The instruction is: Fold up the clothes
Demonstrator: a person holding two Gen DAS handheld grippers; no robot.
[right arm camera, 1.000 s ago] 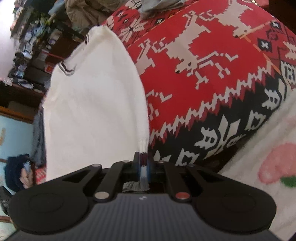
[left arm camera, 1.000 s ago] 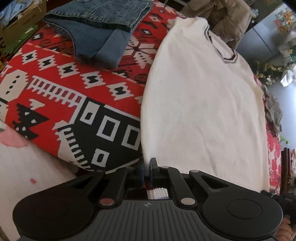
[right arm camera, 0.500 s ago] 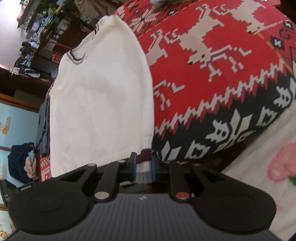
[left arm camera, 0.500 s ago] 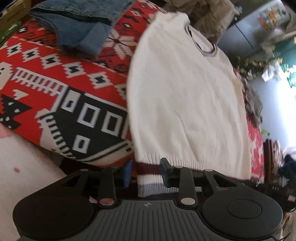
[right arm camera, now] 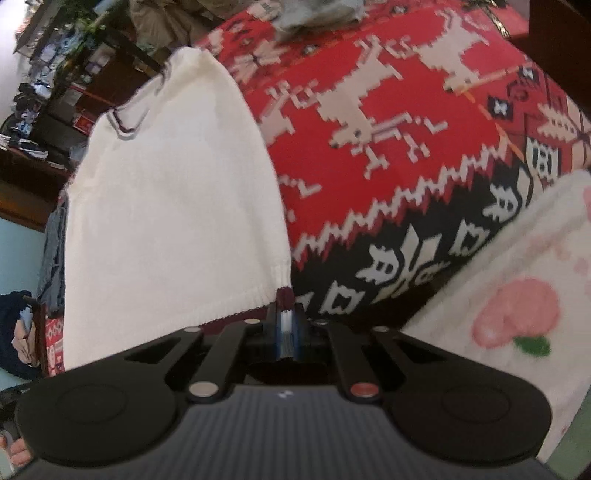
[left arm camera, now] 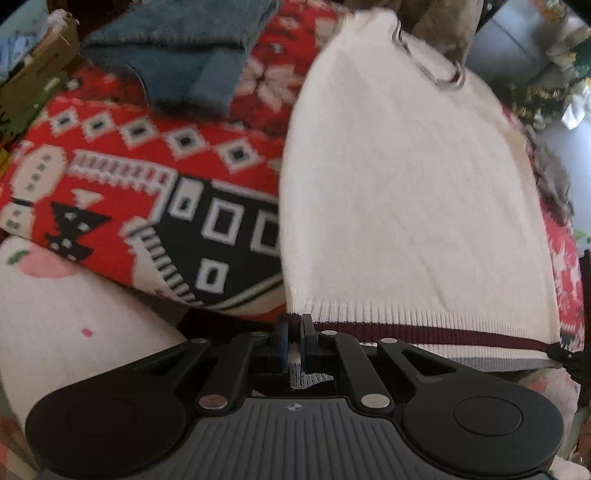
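A white knit sweater [left arm camera: 406, 206] with a maroon and grey striped hem lies flat on a red, white and black patterned blanket [left arm camera: 147, 184], neck away from me. My left gripper [left arm camera: 294, 325] is shut on the hem's left corner, with the ribbed edge pinched between its fingers. In the right wrist view the same sweater [right arm camera: 173, 206] fills the left half. My right gripper [right arm camera: 285, 314] is shut on the hem's right corner, where the maroon stripe shows at the fingertips.
Folded blue jeans [left arm camera: 192, 55] lie on the blanket beyond the sweater's left side. A beige garment [left arm camera: 443, 22] is heaped past the neck. A white cloth with pink flowers [right arm camera: 517, 314] hangs below the blanket's near edge. Cluttered shelves [right arm camera: 48, 74] stand far behind.
Both grippers opened on the hem about half a second ago and have shut again on its corners. The striped hem now shows spread along the near edge.
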